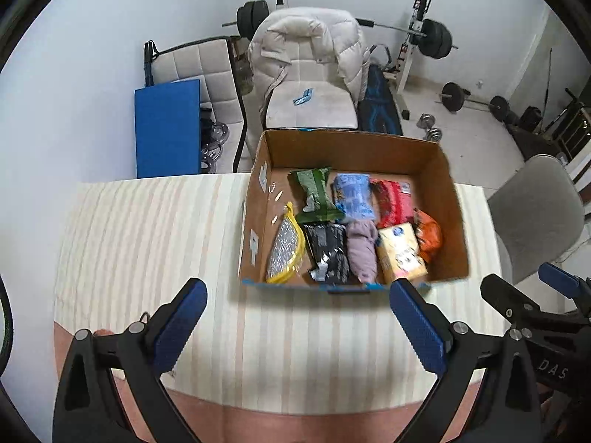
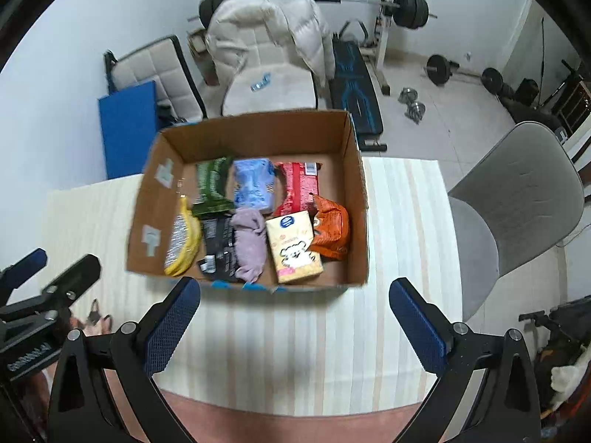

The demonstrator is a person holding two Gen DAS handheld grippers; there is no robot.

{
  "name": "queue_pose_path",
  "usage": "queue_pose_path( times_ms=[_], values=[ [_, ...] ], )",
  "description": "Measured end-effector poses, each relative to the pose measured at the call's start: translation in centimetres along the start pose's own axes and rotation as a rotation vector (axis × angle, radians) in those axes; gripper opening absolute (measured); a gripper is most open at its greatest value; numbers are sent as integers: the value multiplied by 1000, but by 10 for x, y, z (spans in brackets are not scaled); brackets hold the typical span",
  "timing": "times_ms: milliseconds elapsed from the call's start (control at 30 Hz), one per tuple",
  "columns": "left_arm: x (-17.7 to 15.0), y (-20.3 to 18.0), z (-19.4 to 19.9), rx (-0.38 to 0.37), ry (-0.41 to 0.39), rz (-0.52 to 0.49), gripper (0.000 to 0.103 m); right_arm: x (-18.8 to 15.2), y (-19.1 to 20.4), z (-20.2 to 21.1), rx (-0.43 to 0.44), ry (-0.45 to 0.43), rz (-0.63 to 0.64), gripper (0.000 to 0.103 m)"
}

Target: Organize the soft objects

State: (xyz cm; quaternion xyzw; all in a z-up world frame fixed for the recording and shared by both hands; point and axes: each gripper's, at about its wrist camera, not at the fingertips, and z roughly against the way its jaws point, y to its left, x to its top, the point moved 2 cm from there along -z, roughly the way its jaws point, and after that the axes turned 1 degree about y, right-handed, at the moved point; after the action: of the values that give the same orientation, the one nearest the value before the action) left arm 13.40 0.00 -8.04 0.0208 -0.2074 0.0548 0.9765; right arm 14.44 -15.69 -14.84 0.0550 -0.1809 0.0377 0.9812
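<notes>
An open cardboard box (image 1: 448,199) (image 2: 356,170) stands on the striped table (image 1: 147,229) (image 2: 399,258). It holds several soft items in two rows: green pack (image 1: 314,193), blue pack (image 1: 352,195), red pack (image 1: 393,199), yellow-rimmed pouch (image 1: 286,249), black pack (image 1: 328,253), mauve cloth (image 1: 364,251) (image 2: 251,243), yellow tissue pack (image 1: 400,254) (image 2: 295,251), orange pack (image 1: 428,234) (image 2: 330,227). My left gripper (image 1: 299,321) is open and empty, in front of the box. My right gripper (image 2: 295,317) is open and empty, also in front of it.
A chair with a white puffer jacket (image 1: 310,51) stands behind the table. A grey chair (image 2: 517,199) is at the right. A blue mat (image 1: 168,125), weight bench and barbells (image 1: 436,37) are on the floor behind.
</notes>
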Motion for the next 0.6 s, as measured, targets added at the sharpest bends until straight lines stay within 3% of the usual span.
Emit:
queue_pose_path(
  times_ms=[600],
  values=[
    [-73,3,119,-16,-118,17,101,-107,10,153,32,-166,13,103]
  ],
)
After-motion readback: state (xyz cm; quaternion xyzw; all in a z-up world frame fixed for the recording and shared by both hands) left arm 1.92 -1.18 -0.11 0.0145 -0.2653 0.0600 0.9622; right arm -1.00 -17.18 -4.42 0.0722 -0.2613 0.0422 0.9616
